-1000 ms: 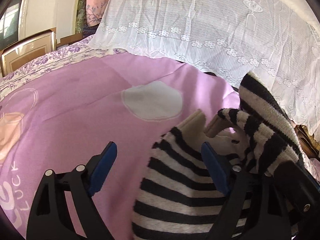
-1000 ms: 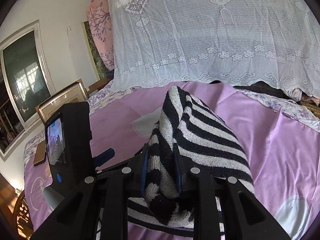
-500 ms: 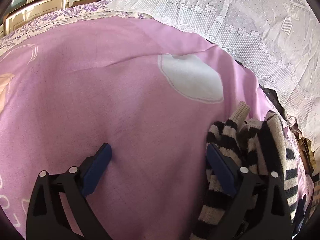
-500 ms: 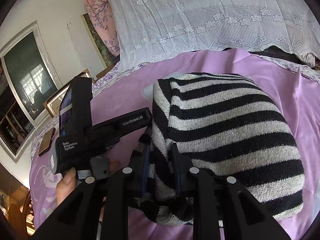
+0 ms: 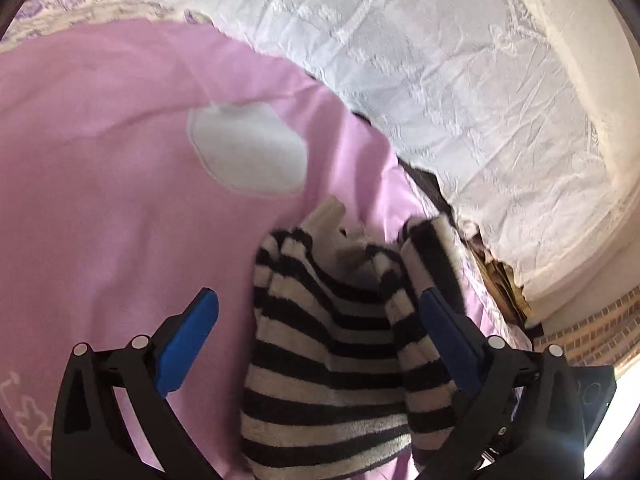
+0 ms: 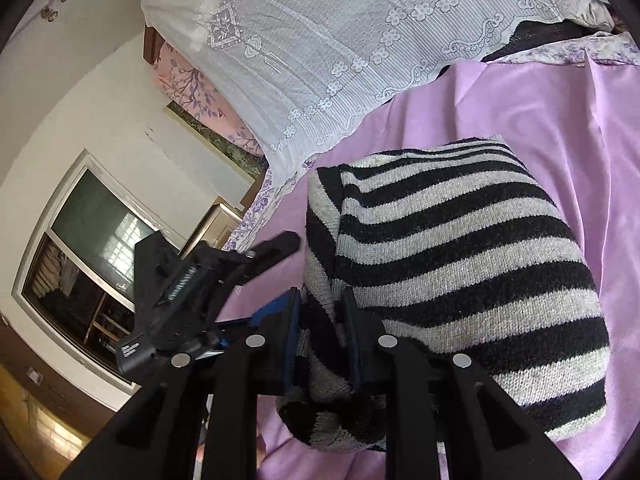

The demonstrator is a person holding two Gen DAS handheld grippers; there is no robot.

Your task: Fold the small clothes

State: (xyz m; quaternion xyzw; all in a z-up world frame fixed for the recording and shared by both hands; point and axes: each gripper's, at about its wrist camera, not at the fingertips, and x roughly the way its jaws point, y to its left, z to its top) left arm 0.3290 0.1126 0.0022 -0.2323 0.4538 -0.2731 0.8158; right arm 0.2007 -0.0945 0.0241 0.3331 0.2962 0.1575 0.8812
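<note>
Left wrist view — A: left gripper (image 5: pixel 316 340), jaws just spread wide, pads clear of the striped sweater (image 5: pixel 328 360) lying between them on the pink bedspread (image 5: pixel 100 200).
B: Right gripper (image 6: pixel 320 344)?
A: Clamped on a bunched edge of that sweater, which looks doubled into a thick block. Judged mostly folded; release and tidying remain.

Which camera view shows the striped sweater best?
The right wrist view: the striped sweater lies folded and sharp on the pink sheet, its edge pinched in the right tongs. The left wrist view shows only a blurred, bunched part.
</note>
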